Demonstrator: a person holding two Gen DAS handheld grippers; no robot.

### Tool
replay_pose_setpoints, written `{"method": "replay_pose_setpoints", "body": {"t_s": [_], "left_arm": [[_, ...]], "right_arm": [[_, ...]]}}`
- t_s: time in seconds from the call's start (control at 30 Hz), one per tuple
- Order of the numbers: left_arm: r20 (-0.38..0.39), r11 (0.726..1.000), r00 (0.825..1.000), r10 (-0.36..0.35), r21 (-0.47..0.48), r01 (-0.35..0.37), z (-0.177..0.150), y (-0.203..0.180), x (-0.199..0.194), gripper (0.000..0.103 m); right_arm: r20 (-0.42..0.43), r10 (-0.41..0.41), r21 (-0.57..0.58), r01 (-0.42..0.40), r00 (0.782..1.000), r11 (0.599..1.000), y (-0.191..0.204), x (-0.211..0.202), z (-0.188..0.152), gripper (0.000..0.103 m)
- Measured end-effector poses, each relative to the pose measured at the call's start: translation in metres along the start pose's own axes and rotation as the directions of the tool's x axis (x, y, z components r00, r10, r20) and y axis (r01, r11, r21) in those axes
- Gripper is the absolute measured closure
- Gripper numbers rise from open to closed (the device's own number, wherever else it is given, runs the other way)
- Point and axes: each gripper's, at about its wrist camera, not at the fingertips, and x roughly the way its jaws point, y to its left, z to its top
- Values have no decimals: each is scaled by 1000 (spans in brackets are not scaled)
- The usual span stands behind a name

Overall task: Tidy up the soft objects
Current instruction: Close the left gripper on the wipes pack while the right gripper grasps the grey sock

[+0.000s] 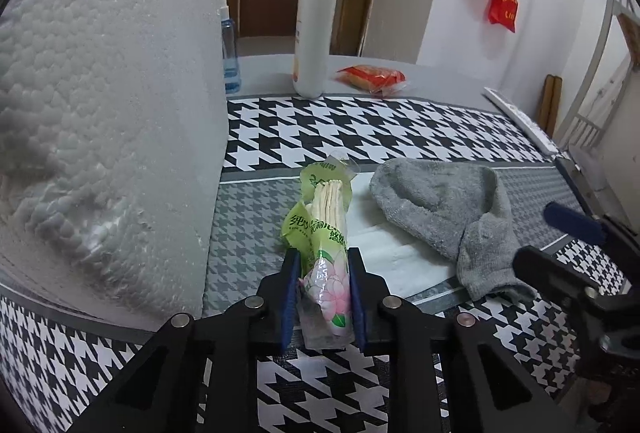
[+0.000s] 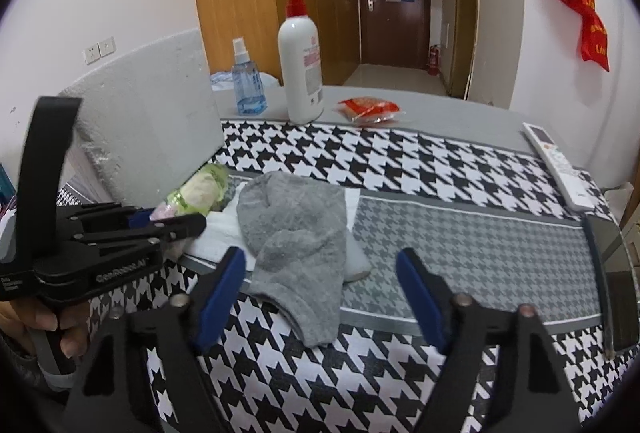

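A green tissue pack (image 1: 324, 201) with a pink flower print stands on edge on the houndstooth cloth, and my left gripper (image 1: 324, 255) is shut on its near end. To its right a grey sock (image 1: 448, 209) lies partly on a white folded cloth (image 1: 384, 245). In the right wrist view the sock (image 2: 296, 233) stretches toward me, its cuff end lying between the wide-apart blue pads of my right gripper (image 2: 320, 257), which is open and not pressing on it. The left gripper (image 2: 172, 223) shows at the left with the tissue pack (image 2: 200, 189) in it.
A large white paper towel roll (image 1: 100, 113) fills the left side. At the back stand a white pump bottle (image 2: 300, 69), a blue spray bottle (image 2: 248, 81) and a red packet (image 2: 368, 109). A white remote (image 2: 556, 161) and a dark flat device (image 2: 612, 273) lie along the right edge.
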Motion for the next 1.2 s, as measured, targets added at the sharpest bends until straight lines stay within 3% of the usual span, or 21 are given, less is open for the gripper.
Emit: {"method": "replay_pose_setpoints", "body": {"t_s": [0.27,0.6,0.67,0.97,1.13,1.2], "left_arm": [[38,999,998,-42,21,41,-2,-4,-9,79],[58,991,989,-134,10,134,-1,0,-12,79],[57,986,985,-165,0,165,-1,2,-12,79],[93,987,983,-157,-16,159,-2,6,-19,79],[116,987,981,-156,-12,159,-5,7,-25,79],[121,987,981,-154,-15,157,-6,8,-26,79]], "right_arm": [[-28,26,-20,-27,999,999,5,12,5,30],[-54,28,-34,-30,998,999,7,21,4,54],[-50,28,-30,-29,998,999,6,20,4,54],[-82,19,-14,-21,996,1000,1,26,2,54],[-86,-3,-45,-1,996,999,6,27,1,79],[-96,3,-41,-7,995,999,6,29,0,81]]}}
